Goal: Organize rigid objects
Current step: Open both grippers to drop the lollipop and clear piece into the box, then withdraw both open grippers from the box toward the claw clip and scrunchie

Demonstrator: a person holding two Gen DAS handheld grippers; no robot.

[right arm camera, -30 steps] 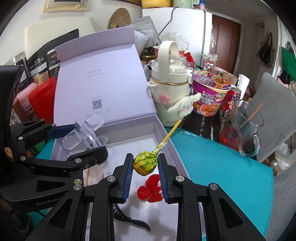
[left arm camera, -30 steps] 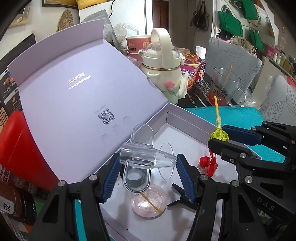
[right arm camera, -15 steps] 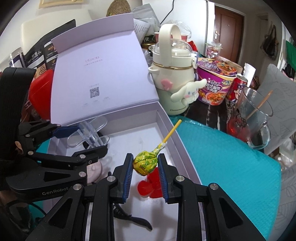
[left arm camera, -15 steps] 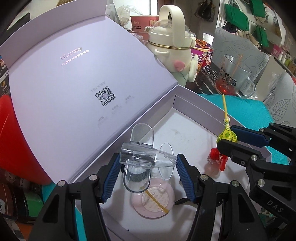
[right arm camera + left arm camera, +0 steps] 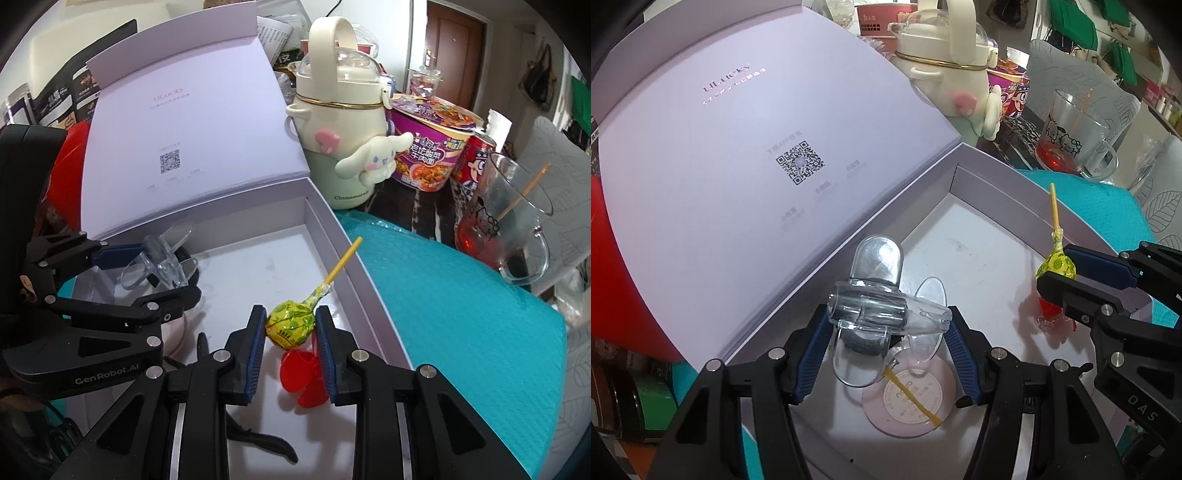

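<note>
Hovering over an open lilac gift box (image 5: 993,173), two hand-held grippers each carry a piece. At 9 o'clock in the right wrist view, the left gripper (image 5: 886,332) has its blue pads pressed on either end of a clear plastic clip (image 5: 882,314), the jaws partly spread to span it; the clip hangs above a pink round disc (image 5: 912,402) lying on the box floor at 6 o'clock of the left wrist view. Toward 3 o'clock in that same view, the right gripper (image 5: 290,325) stands nearly closed, pinching a lollipop (image 5: 291,323) in yellow-green wrap by its head, the stick slanting up toward 1 o'clock over the box's right wall. Just below the lollipop, a red plastic piece (image 5: 301,373) rests on the box floor. Beyond the box, at 12 o'clock, stands a cream kettle-shaped bottle (image 5: 336,129); a glass mug (image 5: 506,225) sits at 3 o'clock beside the teal mat (image 5: 461,317).
</note>
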